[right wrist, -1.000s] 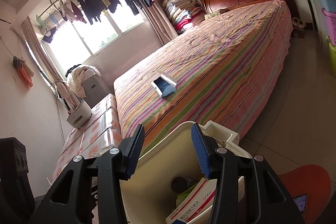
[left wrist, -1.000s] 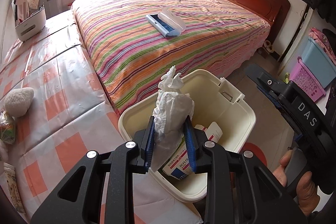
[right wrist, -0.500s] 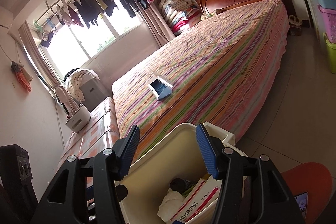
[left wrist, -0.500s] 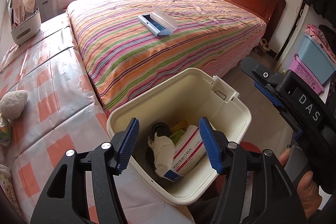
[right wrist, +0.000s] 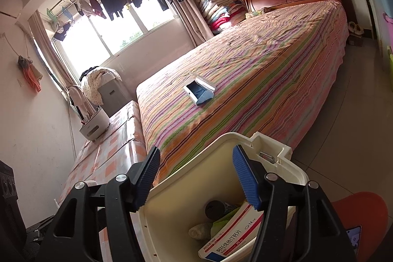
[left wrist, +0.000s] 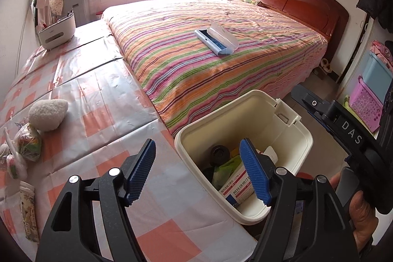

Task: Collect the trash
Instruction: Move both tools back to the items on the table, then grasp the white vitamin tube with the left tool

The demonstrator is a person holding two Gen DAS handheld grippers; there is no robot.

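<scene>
Left wrist view shows us one cream trash bin (left wrist: 289, 114) just ahead and to the right of our left gripper (left wrist: 197, 172), whose right finger reaches over the bin's near rim while the left finger stands over the checked tablecloth (left wrist: 81, 114). Inside the bin we count one red-and-white medicine box (left wrist: 235, 186), one black round cap (left wrist: 219, 151), some green wrapping (left wrist: 224, 167) and, seen from the right wrist, one crumpled tissue (right wrist: 200, 231). Our left gripper's jaws are opening with nothing between them. Our right gripper (right wrist: 196, 177) is opening too, empty, with the bin's rim (right wrist: 221, 136) just past its fingertips. Left of the left gripper lie one fuzzy white lump (left wrist: 48, 114), two small bagged items (left wrist: 28, 141) and one printed cup (left wrist: 29, 208). Beyond both grippers, on the striped bed (left wrist: 196, 70), rests one open blue-and-white case (left wrist: 216, 41).
</scene>
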